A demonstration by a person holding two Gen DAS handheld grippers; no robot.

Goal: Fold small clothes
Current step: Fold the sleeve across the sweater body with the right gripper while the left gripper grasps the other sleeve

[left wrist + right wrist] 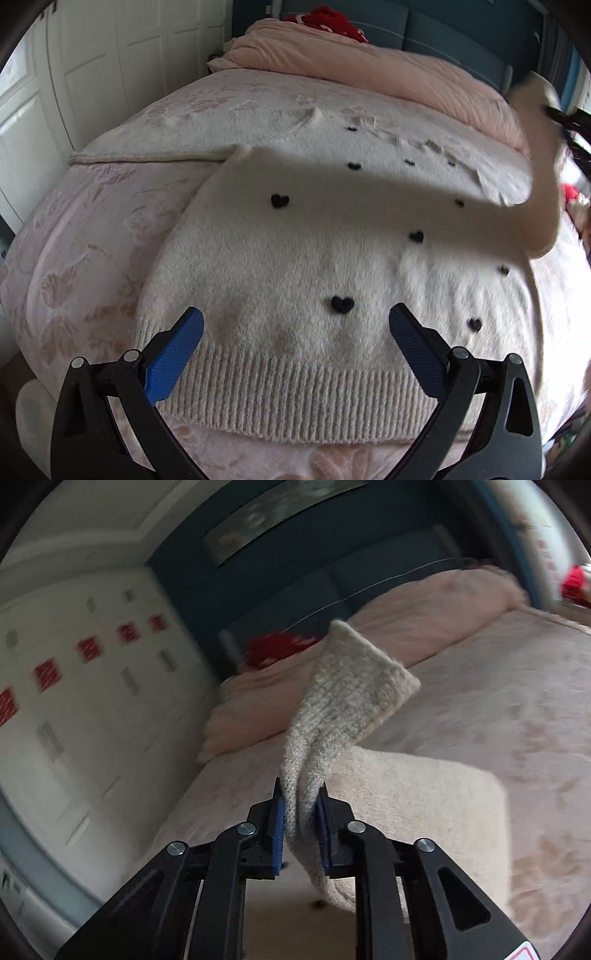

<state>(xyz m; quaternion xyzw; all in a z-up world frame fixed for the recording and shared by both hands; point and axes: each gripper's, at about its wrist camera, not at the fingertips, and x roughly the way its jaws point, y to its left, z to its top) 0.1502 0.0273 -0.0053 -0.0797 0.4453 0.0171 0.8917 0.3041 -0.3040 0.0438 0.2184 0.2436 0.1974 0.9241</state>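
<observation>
Cream sweater [295,258] with small black hearts [342,304] lies spread flat on the bed [92,240], on a pale pink floral cover, its ribbed hem [295,391] nearest the left wrist camera. Left gripper [295,332] hovers over that hem with its blue-padded jaws wide apart and nothing between them, one finger [181,347] above the hem's left part, the other toward the right. One sleeve [532,177] is lifted off the bed at the right side of this view and casts a broad shadow band across the chest of the garment. In the right wrist view the right gripper [301,805] has its jaws clamped on the ribbed cuff [351,690] of that sleeve, the knit bunched and pinched between the blue pads, with the cuff end standing up past the fingertips. A folded peach duvet [369,62] lies at the head of the bed, against a dark blue headboard [424,26], with something red [332,18] on it
</observation>
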